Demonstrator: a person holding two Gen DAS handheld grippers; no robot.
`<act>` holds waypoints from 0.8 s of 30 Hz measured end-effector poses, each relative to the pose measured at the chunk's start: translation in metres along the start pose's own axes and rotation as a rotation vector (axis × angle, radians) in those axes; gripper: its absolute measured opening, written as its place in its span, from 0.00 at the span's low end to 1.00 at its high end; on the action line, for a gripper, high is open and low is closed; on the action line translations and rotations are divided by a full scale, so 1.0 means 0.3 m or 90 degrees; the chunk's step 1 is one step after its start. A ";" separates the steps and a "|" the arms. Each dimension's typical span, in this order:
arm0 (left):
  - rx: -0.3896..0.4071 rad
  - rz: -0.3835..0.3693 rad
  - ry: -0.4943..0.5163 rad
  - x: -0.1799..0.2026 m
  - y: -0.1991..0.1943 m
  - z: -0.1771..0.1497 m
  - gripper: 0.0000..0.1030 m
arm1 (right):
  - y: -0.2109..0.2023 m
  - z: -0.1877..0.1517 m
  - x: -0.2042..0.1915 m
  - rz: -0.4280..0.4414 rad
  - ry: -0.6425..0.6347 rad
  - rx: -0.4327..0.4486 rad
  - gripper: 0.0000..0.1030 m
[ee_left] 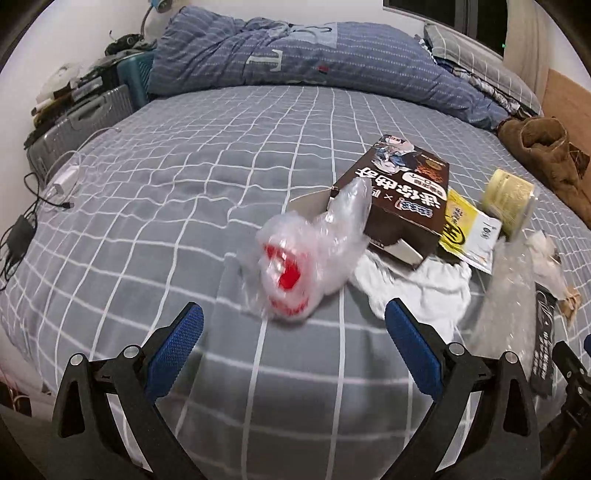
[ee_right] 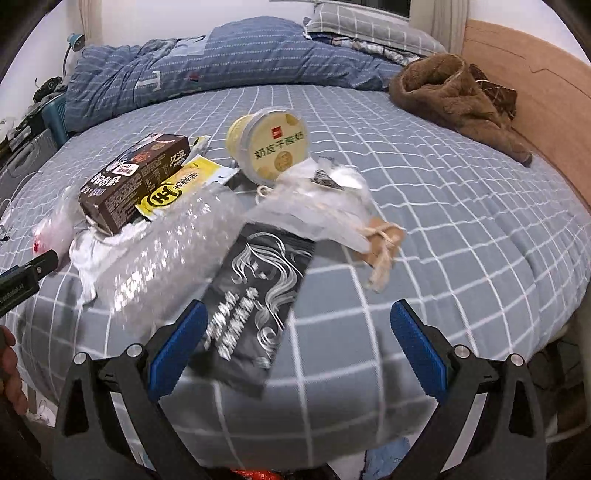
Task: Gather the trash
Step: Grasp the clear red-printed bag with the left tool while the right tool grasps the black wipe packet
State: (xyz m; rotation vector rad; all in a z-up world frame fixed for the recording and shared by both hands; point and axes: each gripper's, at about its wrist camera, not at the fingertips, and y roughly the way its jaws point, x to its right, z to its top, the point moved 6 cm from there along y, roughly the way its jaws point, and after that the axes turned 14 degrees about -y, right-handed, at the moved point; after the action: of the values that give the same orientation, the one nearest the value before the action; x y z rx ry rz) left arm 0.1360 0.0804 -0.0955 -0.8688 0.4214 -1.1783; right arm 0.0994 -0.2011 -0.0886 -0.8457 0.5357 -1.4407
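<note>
Trash lies in a heap on the checked bed sheet (ee_left: pixel 147 206). A clear plastic bag with red print (ee_left: pixel 306 258) rests just ahead of my open left gripper (ee_left: pixel 293 328), untouched. Behind it lie a brown carton (ee_left: pixel 402 195), a white tissue (ee_left: pixel 424 284), a yellow sachet (ee_left: pixel 465 229) and a yellow yoghurt cup (ee_left: pixel 509 195). In the right wrist view, my open right gripper (ee_right: pixel 299 328) hovers over a black printed pouch (ee_right: pixel 258 291). Around it sit bubble wrap (ee_right: pixel 173 258), a crumpled clear wrapper (ee_right: pixel 325 199), a paper tag with string (ee_right: pixel 384 243), the carton (ee_right: pixel 133 181) and the cup (ee_right: pixel 273 147).
A blue folded duvet (ee_left: pixel 295 51) and pillows (ee_right: pixel 369 26) lie at the head of the bed. A brown fleece garment (ee_right: pixel 458 96) sits by the wooden headboard (ee_right: pixel 535 92). Cables and a charger (ee_left: pixel 62 184) lie at the bed's left edge, beside a suitcase (ee_left: pixel 81 118).
</note>
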 end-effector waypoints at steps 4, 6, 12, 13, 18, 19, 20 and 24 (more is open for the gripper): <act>-0.005 -0.003 -0.005 0.001 0.028 0.023 0.93 | 0.049 0.021 -0.008 -0.001 -0.006 -0.013 0.93; -0.006 -0.002 -0.005 0.001 0.042 0.036 0.92 | 0.067 0.024 -0.010 0.003 -0.001 -0.024 0.92; -0.015 -0.009 -0.032 -0.016 0.077 0.079 0.86 | 0.099 0.036 -0.031 0.012 0.002 -0.039 0.90; -0.022 -0.011 -0.033 -0.013 0.084 0.079 0.85 | 0.106 0.034 -0.035 0.015 0.006 -0.045 0.89; -0.032 -0.011 -0.015 0.021 0.108 0.075 0.74 | 0.120 0.029 -0.049 0.014 0.012 -0.053 0.83; -0.033 -0.011 -0.014 0.022 0.111 0.073 0.73 | 0.119 0.031 -0.051 0.014 0.012 -0.053 0.82; -0.036 -0.010 -0.014 0.022 0.118 0.071 0.69 | 0.118 0.032 -0.054 0.014 0.010 -0.053 0.79; -0.047 -0.012 -0.009 0.022 0.131 0.066 0.56 | 0.114 0.033 -0.069 0.013 -0.005 -0.055 0.67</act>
State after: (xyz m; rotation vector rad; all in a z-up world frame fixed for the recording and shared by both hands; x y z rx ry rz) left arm 0.1766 0.0865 -0.1127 -0.9460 0.4480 -1.1800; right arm 0.1267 -0.1815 -0.1124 -0.9116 0.6032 -1.4038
